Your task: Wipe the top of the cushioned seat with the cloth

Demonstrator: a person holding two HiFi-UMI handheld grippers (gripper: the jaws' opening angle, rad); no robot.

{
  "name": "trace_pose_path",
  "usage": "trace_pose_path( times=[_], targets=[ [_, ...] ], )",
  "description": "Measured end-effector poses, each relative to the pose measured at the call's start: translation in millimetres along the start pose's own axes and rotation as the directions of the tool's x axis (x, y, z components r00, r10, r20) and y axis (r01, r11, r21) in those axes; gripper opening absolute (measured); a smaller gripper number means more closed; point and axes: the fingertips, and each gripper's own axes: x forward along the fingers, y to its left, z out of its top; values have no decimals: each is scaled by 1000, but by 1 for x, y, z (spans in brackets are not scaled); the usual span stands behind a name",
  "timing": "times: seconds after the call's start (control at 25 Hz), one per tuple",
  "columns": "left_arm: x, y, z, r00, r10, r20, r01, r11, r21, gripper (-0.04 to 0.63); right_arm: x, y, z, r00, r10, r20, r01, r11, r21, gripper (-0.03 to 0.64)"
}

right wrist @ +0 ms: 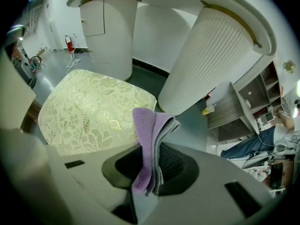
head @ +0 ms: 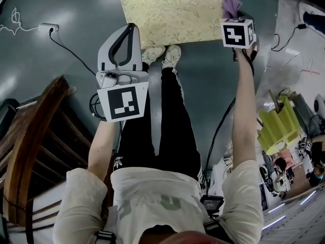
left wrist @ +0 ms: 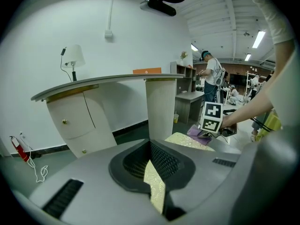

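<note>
The gold-patterned cushioned seat (head: 172, 14) lies on the floor at the person's feet. The left gripper (head: 132, 28) hovers at the seat's near left corner, its jaws drawn in to a thin slit with nothing between them. The right gripper (head: 233, 15) is at the seat's right edge, clamped on the folded purple cloth (right wrist: 152, 139), which stands out just beside that edge
</note>
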Motion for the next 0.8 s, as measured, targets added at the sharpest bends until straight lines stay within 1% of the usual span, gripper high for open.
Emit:
trace_pose_path(
  times=[0.12, 0.2, 0.28, 0.36, 0.48, 0.52, 0.6, 0.68, 0.8],
  targets=[
    [-3, 0, 3, 1000, 4, 7, -4, 1000, -12, 6, -18, 6, 10, 998, 45, 52, -48, 997, 55, 89],
    [-6, 1, 6, 1000, 9, 14, -9, 1000, -16, 6, -40, 11, 21, 992, 67, 107, -76, 993, 86, 89],
    [-8, 2, 10, 1000, 14, 20, -14, 1000, -22, 6, -75, 19, 38, 980, 85, 179, -106, 988, 110, 89],
    [-11, 4, 13, 1000, 16, 23, -15, 999, -29, 6, -120, 32, 59, 954, 114, 276, -150, 982, 113, 89],
    [-13, 6, 18, 999, 21, 27, -20, 999, -30, 6, -191, 59, 86, 892, 164, 421, -217, 973, 81, 89],
    [-14, 7, 20, 999, 27, 30, -26, 999, -36, 6, -210, 68, 92, 874, 175, 454, -235, 969, 79, 89],
    [-16, 8, 24, 999, 37, 36, -35, 998, -51, 6, -236, 84, 99, 845, 198, 497, -274, 958, 83, 89],
    [-16, 7, 26, 999, 36, 40, -34, 998, -55, 6, -248, 98, 102, 828, 223, 515, -307, 948, 83, 89],
    [-17, 10, 26, 999, 32, 43, -30, 998, -50, 6, -252, 115, 106, 818, 244, 522, -337, 937, 90, 89]
  ],
)
